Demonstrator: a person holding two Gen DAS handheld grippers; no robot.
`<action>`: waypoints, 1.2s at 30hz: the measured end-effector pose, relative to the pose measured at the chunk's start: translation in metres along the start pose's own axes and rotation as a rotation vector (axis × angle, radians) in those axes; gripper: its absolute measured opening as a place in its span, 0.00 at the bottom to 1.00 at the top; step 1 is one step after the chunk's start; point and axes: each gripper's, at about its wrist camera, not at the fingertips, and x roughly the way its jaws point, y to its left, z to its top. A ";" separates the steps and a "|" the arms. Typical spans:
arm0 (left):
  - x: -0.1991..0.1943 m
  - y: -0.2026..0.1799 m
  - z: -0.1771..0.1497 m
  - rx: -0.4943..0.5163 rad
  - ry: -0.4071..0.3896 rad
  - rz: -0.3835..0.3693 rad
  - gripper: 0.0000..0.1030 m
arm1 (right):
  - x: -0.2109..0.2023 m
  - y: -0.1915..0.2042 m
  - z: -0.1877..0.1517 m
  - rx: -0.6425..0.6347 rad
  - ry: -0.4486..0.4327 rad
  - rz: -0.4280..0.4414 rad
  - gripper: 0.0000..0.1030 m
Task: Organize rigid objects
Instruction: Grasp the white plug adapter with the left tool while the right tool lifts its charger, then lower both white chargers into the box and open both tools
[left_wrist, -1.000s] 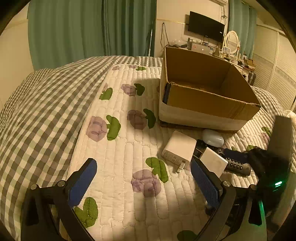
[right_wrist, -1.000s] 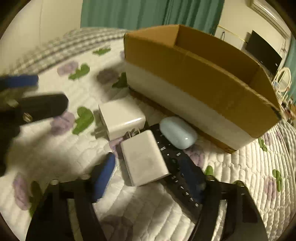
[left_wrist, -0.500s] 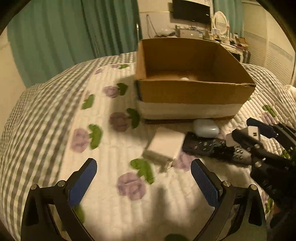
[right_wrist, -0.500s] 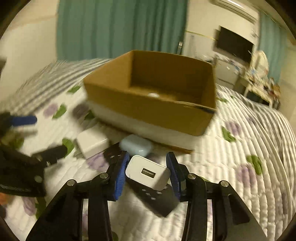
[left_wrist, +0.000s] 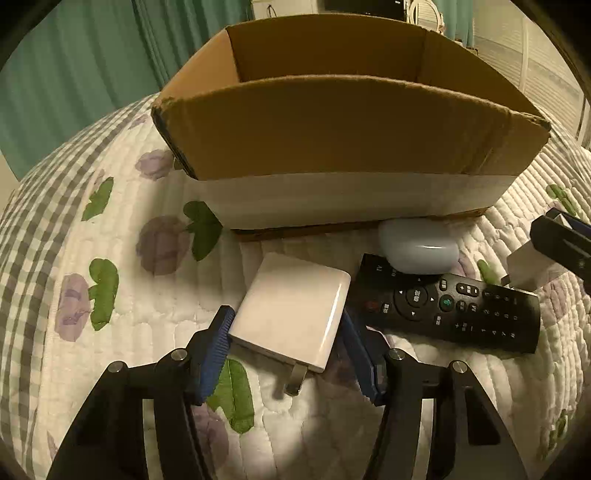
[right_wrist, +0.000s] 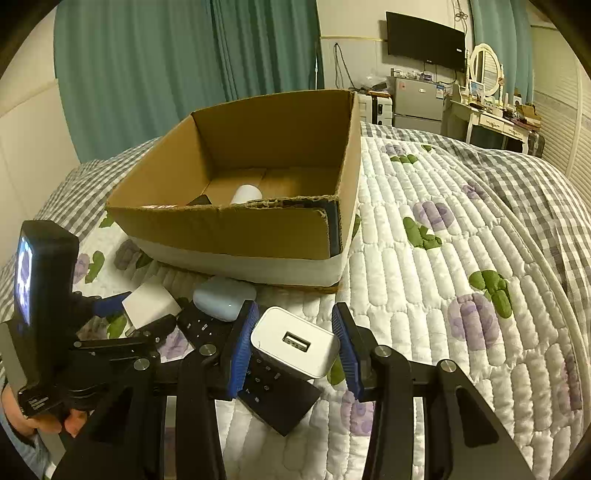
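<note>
My left gripper (left_wrist: 286, 341) has closed around a white charger (left_wrist: 291, 319) that lies on the quilt, its prongs pointing toward me. My right gripper (right_wrist: 293, 345) is shut on a second white USB charger (right_wrist: 295, 345) and holds it above the black remote (right_wrist: 275, 387). The remote (left_wrist: 448, 310) and a pale blue earbud case (left_wrist: 417, 245) lie in front of the open cardboard box (left_wrist: 351, 122). The box (right_wrist: 236, 229) holds a white object (right_wrist: 245, 194) and something dark.
The quilted floral bedspread (right_wrist: 443, 258) covers the bed, with checked fabric around it. Green curtains (right_wrist: 166, 74) hang behind. A TV (right_wrist: 424, 40), a dresser and a mirror stand at the far right. A hand holds the left gripper's handle (right_wrist: 40, 295).
My left gripper has moved forward to the charger and closed on it. My right gripper has lifted its charger off the remote and holds it steady.
</note>
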 end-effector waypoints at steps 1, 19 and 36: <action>-0.002 0.000 -0.001 0.004 0.000 -0.001 0.58 | -0.001 0.000 0.000 0.000 0.000 0.000 0.40; -0.136 0.000 0.016 -0.035 -0.189 -0.036 0.52 | -0.091 0.017 0.045 -0.065 -0.158 0.028 0.40; -0.084 0.002 0.148 -0.078 -0.282 -0.060 0.52 | -0.051 0.008 0.170 -0.094 -0.252 0.036 0.40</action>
